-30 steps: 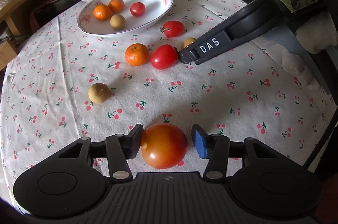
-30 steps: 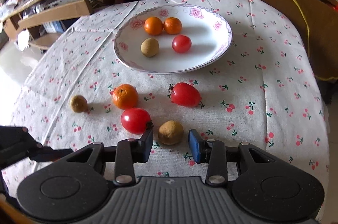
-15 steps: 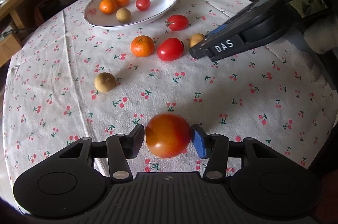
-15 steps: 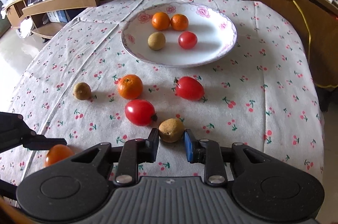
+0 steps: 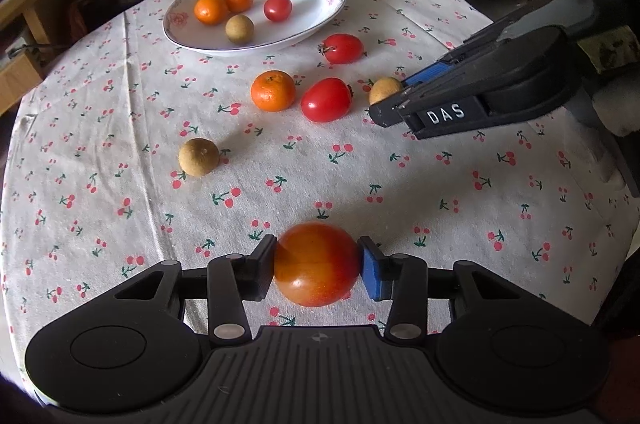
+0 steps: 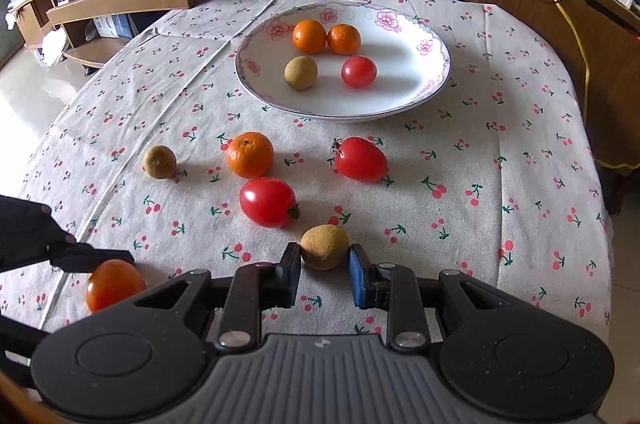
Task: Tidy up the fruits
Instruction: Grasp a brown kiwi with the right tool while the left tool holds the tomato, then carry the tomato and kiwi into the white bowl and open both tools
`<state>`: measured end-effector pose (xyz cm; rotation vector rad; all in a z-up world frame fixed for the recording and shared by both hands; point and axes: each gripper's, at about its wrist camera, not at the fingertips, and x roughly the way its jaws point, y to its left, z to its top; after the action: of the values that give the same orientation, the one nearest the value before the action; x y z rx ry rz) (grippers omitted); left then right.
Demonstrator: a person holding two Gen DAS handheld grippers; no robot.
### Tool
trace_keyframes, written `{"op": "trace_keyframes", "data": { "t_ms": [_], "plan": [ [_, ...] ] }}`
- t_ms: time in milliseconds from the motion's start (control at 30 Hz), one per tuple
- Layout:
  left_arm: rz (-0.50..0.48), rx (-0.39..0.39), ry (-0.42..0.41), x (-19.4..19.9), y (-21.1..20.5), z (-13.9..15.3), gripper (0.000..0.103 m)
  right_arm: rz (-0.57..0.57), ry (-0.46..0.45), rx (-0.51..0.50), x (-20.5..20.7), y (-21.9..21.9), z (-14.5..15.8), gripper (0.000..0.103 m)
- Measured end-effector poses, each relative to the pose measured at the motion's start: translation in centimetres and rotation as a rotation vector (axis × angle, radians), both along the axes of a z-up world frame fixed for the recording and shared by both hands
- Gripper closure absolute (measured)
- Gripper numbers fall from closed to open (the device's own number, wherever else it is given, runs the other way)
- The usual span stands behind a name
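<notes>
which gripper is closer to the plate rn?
Right. The right gripper sits mid-table around a small brown fruit, a few fruits short of the plate. The left gripper, holding a tomato, is back near the table's front edge.

We see a white plate [image 6: 434, 79] with pink flowers, a pale cloth [image 6: 500, 183] with red cherries, and an orange-red, perhaps unripe, tomato [image 5: 317, 264].
</notes>
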<state>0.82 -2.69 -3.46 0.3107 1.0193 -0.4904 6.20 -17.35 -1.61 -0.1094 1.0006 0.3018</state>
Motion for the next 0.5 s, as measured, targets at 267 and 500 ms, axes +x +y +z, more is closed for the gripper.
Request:
{"op": "trace_keyframes", "data": {
  "t_ms": [267,500],
  "plan": [
    [0.036,-0.028,-0.019,1.1,0.1,0.8,0.052,-0.002,-0.011,0.011,-0.8,0.0,1.0,0.076],
    [0.089,-0.041,-0.042,2.1,0.3,1.5,0.052,-0.017,-0.008,0.018,-2.0,0.2,1.5,0.076]
  ]
}}
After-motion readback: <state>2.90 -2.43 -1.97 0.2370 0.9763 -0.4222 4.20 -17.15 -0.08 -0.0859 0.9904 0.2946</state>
